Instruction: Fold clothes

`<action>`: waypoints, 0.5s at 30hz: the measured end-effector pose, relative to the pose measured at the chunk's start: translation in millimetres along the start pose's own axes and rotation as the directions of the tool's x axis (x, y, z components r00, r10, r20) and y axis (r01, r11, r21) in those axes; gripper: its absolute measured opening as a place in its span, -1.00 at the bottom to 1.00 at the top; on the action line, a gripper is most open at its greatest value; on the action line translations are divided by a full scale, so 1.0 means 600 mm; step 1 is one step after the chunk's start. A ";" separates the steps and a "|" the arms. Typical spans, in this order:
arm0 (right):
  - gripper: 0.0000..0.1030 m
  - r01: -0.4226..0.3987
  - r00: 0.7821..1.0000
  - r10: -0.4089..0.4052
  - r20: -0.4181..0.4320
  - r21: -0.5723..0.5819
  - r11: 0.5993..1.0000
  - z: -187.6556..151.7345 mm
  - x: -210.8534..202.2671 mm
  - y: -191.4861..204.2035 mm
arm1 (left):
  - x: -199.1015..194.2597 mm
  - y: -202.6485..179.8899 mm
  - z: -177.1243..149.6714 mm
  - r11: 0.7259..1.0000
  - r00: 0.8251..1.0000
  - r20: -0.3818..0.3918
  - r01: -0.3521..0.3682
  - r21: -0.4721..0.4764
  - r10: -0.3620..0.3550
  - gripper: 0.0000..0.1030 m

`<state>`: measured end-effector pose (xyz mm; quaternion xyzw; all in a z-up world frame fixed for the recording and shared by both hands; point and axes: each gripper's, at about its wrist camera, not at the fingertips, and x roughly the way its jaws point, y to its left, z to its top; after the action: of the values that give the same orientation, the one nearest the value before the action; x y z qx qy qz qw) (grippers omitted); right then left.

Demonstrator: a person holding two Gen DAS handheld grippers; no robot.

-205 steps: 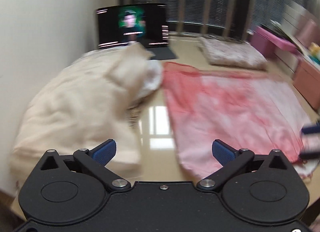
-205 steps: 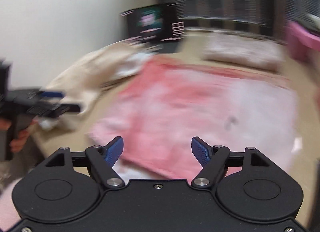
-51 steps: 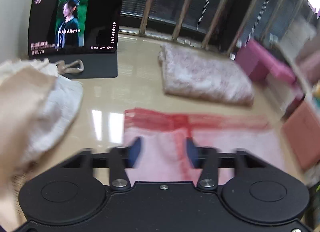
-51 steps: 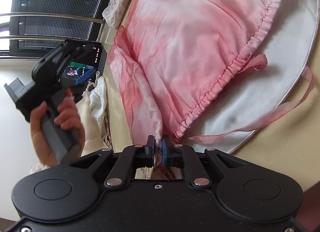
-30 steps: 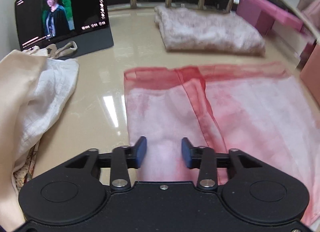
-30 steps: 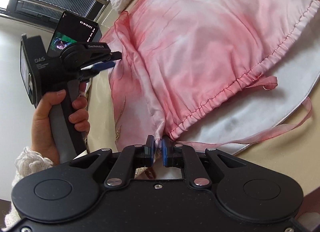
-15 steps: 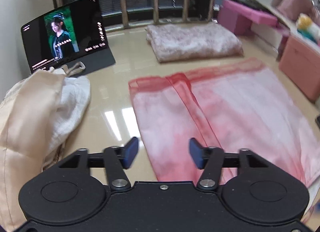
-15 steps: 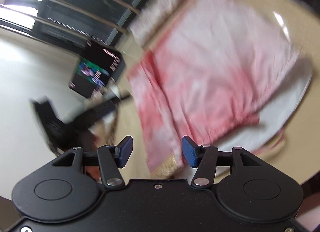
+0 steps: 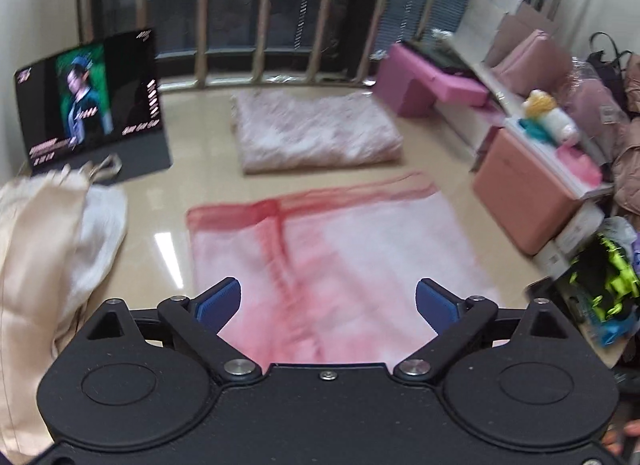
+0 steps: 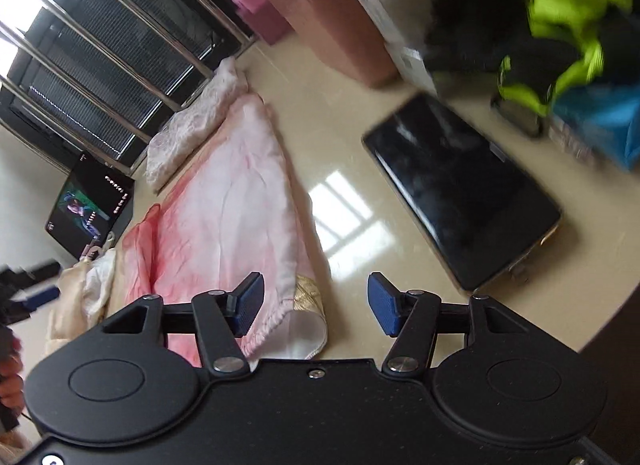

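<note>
The glossy beige floor (image 9: 208, 137) is backed by a barred window (image 9: 248, 13), w/ pink storage boxes (image 9: 520, 189) ranged along the right wall. The pink-and-red garment (image 9: 360, 249) is laid flat on the floor at centre, a darker red band seen running down it; in the right wrist view its gathered hem and a white-gold lining (image 10: 308, 321) are seen just below the claw. A cream & white clothes heap (image 9: 52, 249) is piled to the garment's left, close beside it. A folded pink blanket (image 9: 312, 129) is set beyond the garment, near the window. A lit tablet (image 9: 88, 101) is propped at far left, behind the heap. A dark phone-like slab (image 10: 460, 189) is seen lying on the floor to the garment's right, well apart, w/ a black & neon-green bundle (image 10: 552, 25) beyond it. The left gripper (image 9: 328, 301) is held above the garment, jaws spread wide, nothing between them. The right gripper (image 10: 316, 305) is likewise spread, nothing gripped, its left finger (image 10: 248, 301) seen over the hem; contact can't be told.
</note>
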<state>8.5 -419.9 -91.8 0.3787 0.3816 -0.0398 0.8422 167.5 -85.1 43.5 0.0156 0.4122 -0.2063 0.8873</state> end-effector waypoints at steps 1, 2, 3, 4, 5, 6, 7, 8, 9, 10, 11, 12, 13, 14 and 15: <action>0.18 -0.023 1.000 0.023 -0.011 0.004 1.000 0.000 0.009 -0.004 | -0.001 -0.013 0.010 1.000 1.000 -0.003 0.000 0.010 0.000 0.83; 0.18 -0.038 0.999 0.038 -0.024 0.005 0.999 0.000 0.022 -0.006 | 0.002 -0.028 0.019 1.000 1.000 -0.013 -0.008 0.022 0.008 0.84; 0.17 -0.041 0.999 0.041 -0.030 0.001 0.999 -0.002 0.030 -0.004 | 0.007 -0.042 0.028 0.999 0.999 -0.028 -0.013 0.031 0.014 0.83; 0.10 -0.040 0.999 0.040 -0.033 -0.005 0.999 -0.003 0.035 -0.003 | 0.012 -0.056 0.036 0.999 0.999 -0.044 -0.018 0.041 0.020 0.83; 0.03 -0.040 0.999 0.039 -0.036 -0.011 0.999 -0.005 0.041 -0.001 | 0.020 -0.071 0.044 0.998 0.998 -0.058 -0.017 0.056 0.020 0.83; -0.27 -0.039 0.999 0.038 -0.039 -0.016 0.999 -0.007 0.047 0.001 | 0.027 -0.087 0.051 0.997 0.997 -0.072 -0.016 0.071 0.021 0.83; -0.61 -0.036 0.998 0.036 -0.045 -0.006 0.999 -0.008 0.052 -0.001 | 0.034 -0.102 0.058 0.996 0.996 -0.086 -0.015 0.086 0.023 0.83; -0.67 -0.048 0.998 0.048 -0.048 0.007 0.999 -0.010 0.053 -0.003 | 0.043 -0.120 0.065 0.994 0.995 -0.097 -0.027 0.109 0.038 0.83; -0.78 -0.065 0.997 0.066 -0.049 0.020 0.998 -0.013 0.053 -0.005 | 0.055 -0.139 0.069 0.990 0.992 -0.105 -0.057 0.131 0.071 0.83; -0.84 -0.082 0.995 0.084 -0.050 0.033 0.996 -0.016 0.053 -0.007 | 0.067 -0.157 0.073 0.985 0.988 -0.112 -0.086 0.153 0.104 0.83; -0.86 -0.099 0.994 0.100 -0.042 0.026 0.995 -0.019 0.051 -0.007 | 0.079 -0.176 0.077 0.978 0.983 -0.118 -0.116 0.174 0.138 0.83; -0.88 -0.113 0.993 0.113 -0.030 0.004 0.994 -0.021 0.048 -0.004 | 0.093 -0.193 0.080 0.970 0.975 -0.123 -0.160 0.185 0.185 0.83; -0.88 -0.117 0.993 0.116 -0.018 -0.029 0.993 -0.023 0.045 0.003 | 0.108 -0.208 0.083 0.966 0.970 -0.131 -0.179 0.188 0.205 0.83; -0.89 -0.106 0.994 0.106 -0.006 -0.073 0.992 -0.024 0.043 0.013 | 0.125 -0.221 0.086 0.969 0.969 -0.148 -0.168 0.182 0.196 0.83; -0.89 -0.086 0.996 0.087 0.004 -0.126 0.988 -0.025 0.041 0.026 | 0.142 -0.232 0.090 0.974 0.969 -0.174 -0.146 0.172 0.176 0.83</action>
<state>22.2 -393.5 -105.1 0.3411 0.3625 0.0191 0.8671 202.8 -253.1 35.9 0.1386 0.4737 -0.1631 0.8543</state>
